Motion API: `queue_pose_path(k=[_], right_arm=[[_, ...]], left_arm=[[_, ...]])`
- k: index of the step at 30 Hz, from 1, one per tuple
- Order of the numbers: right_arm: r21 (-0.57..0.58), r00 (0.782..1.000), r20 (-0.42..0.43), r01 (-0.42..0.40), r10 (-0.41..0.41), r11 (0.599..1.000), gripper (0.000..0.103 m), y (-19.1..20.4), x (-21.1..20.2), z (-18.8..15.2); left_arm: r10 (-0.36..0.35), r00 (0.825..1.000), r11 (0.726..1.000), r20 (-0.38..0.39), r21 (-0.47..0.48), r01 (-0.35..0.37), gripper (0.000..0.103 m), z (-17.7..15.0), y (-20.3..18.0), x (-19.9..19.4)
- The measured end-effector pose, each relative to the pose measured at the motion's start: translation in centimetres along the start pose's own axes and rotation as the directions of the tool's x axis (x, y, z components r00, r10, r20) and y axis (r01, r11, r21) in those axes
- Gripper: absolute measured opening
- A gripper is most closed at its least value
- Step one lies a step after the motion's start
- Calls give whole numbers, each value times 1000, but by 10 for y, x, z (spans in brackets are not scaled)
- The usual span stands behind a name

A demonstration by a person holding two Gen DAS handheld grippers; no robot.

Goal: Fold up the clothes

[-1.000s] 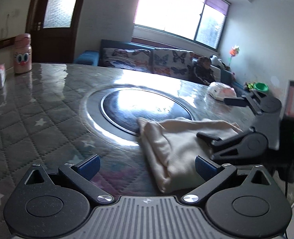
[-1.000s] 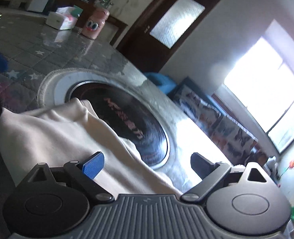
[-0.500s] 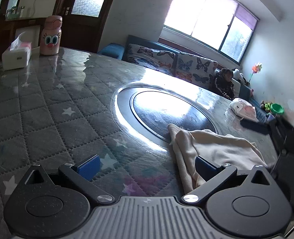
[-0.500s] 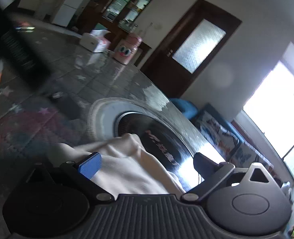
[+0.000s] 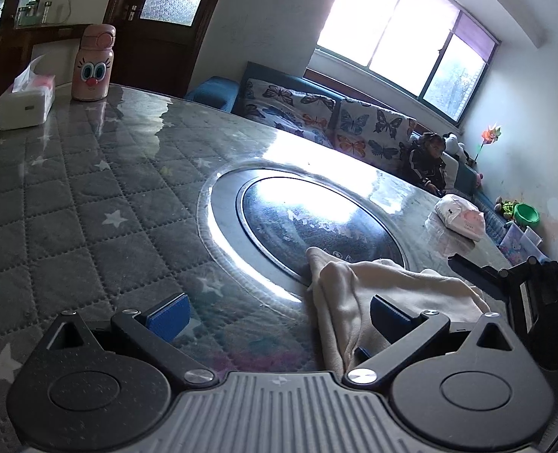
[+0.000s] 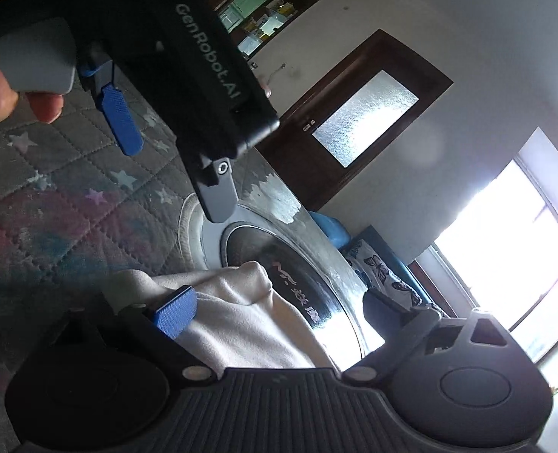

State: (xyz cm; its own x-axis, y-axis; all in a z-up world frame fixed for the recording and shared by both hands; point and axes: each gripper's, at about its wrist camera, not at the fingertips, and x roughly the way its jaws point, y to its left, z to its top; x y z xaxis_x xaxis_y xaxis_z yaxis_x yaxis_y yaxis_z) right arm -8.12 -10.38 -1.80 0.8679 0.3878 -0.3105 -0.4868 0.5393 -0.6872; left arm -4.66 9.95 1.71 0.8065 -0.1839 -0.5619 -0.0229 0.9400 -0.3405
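A: Both grippers have pulled back off the cloth.

B: Yes. The left gripper (image 5: 277, 311) and right gripper (image 6: 279, 307) gape wide, empty, because the folded cream garment (image 5: 384, 287) lies released beside the table (image 5: 90, 196) hotplate (image 5: 316, 222).

Open left claw (image 5: 277, 315) beside seemingly folded cloth (image 5: 388, 290).

The cloth (image 5: 388, 294) lay on the table (image 5: 90, 204), before the left gripper's right finger, partly on the round plate (image 5: 316, 222); the bottle (image 5: 92, 64) and tissue box (image 5: 24, 104) stood far left.
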Motion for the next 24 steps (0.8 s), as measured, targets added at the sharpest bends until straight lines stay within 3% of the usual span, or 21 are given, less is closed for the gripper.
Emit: queue_pose_path(k=[4,7,12,16,19,24], right_arm=[[84,998,-8,-55,56,995,98,-20,-9,5],[133,988,-23,-147,152,980,98,-35,-12,6],[209,953,-35,-288,301,935,90,-45,-21,7],[211,929,-36,-354,369,911,82,-33,-26,11],[202,912,-42,-393,409,897,68,-24,-25,14],[155,906,-65,-405,419,901,42,-11,-20,18]], left_arm=[[21,1000,1000,3,8,-21,103,5,-1,-2],[27,1000,1000,-11,-7,-27,103,9,-1,1],[32,999,1000,-44,1,-32,103,12,-8,10],[26,998,1000,-65,9,-26,103,16,-13,16],[5,996,1000,-89,-18,-7,103,18,-14,21],[-39,992,997,-118,-77,30,103,25,-11,27]])
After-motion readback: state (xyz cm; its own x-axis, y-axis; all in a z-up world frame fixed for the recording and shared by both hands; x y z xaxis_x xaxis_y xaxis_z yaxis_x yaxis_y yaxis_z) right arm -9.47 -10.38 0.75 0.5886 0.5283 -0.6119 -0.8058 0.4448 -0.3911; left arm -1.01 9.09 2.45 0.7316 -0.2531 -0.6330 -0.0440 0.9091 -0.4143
